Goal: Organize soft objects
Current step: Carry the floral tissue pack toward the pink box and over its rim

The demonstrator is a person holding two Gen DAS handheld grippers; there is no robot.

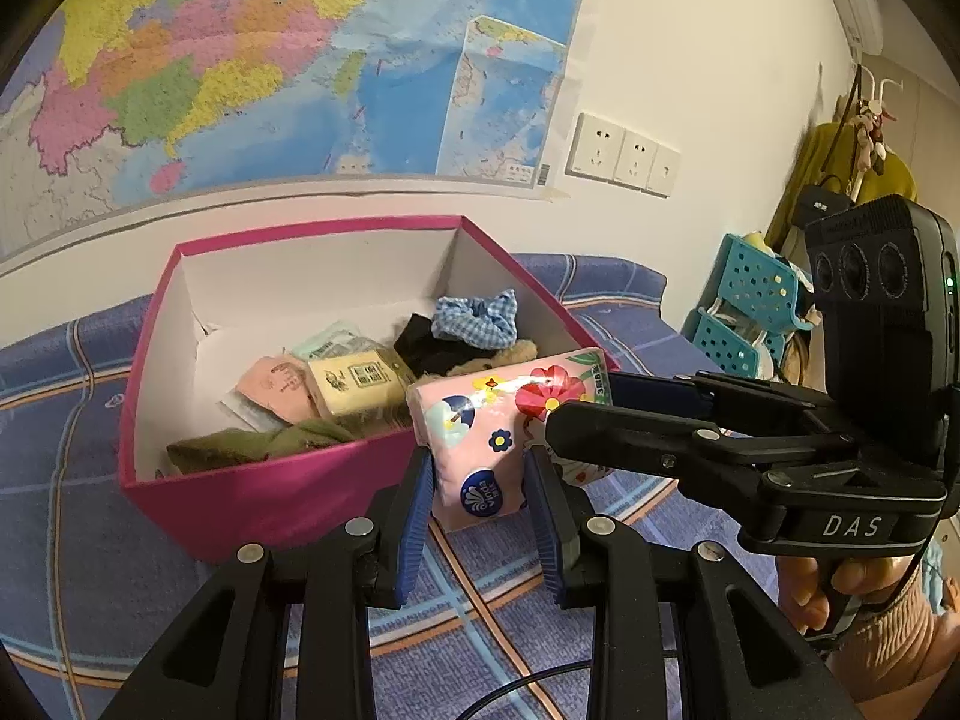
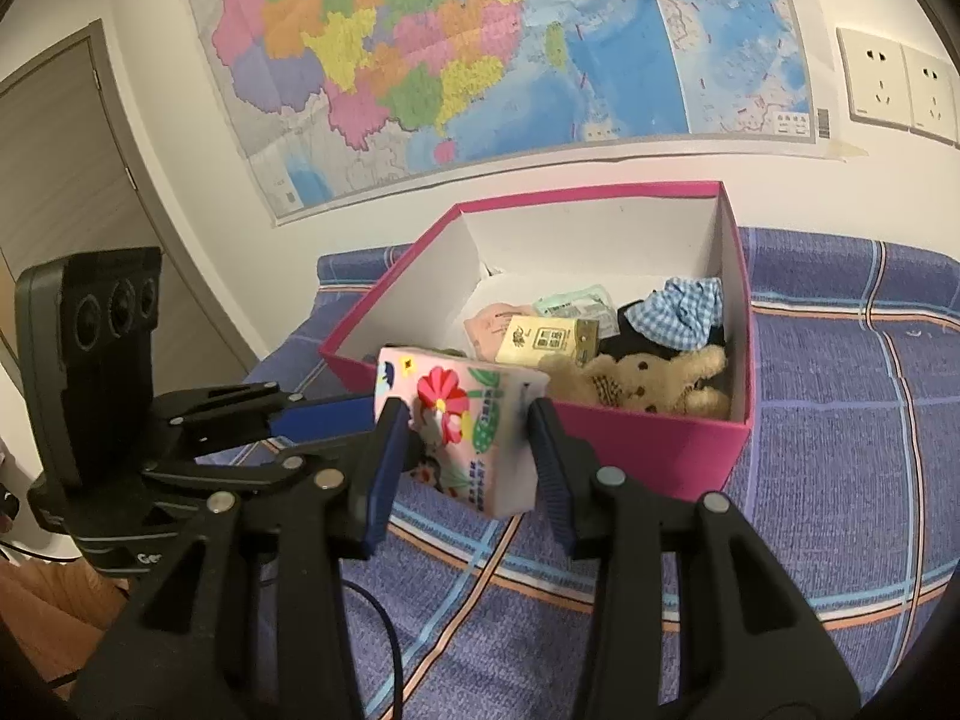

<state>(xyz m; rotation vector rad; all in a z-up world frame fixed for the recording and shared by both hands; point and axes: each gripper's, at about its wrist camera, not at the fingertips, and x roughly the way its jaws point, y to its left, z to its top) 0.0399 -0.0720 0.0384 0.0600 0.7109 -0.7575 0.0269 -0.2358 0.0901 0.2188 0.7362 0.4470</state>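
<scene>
**Both jaws on one tissue pack at the box's near corner**

The wall map [image 1: 240, 60] fills the top of both my views and is cut off at the frame edges. The surface under everything is a blue plaid cloth [image 2: 840, 420]; I cannot tell whether it covers a bed or a worktop.

On the cloth stands the pink box [image 1: 252, 498], open-topped with white inner walls. Its near wall hides part of the contents in each view. From the left wrist I see an olive cloth [image 1: 252, 441] against the near wall, a yellow packet [image 1: 354, 387], a pink sachet [image 1: 273, 387] and a pale green packet [image 1: 330, 342] behind it, its print too small for me to read. Further right lie a blue gingham scrunchie [image 1: 477, 315] on something black [image 1: 426, 345] that I cannot identify. The right wrist view shows a small tan teddy bear [image 2: 648, 384] in the near corner; from the left only a scrap of its fur shows.

The floral tissue pack [image 1: 480, 438] sits in the air just at the box's near corner, outside the rim. My left gripper [image 1: 480, 480] squeezes its lower end with the jaws narrow; my right gripper [image 2: 468, 438] clamps its other end, jaws somewhat wider. Each gripper covers part of the pack in the other's view.

A hand [image 1: 840, 588] on the right gripper's handle is half cut off.
</scene>
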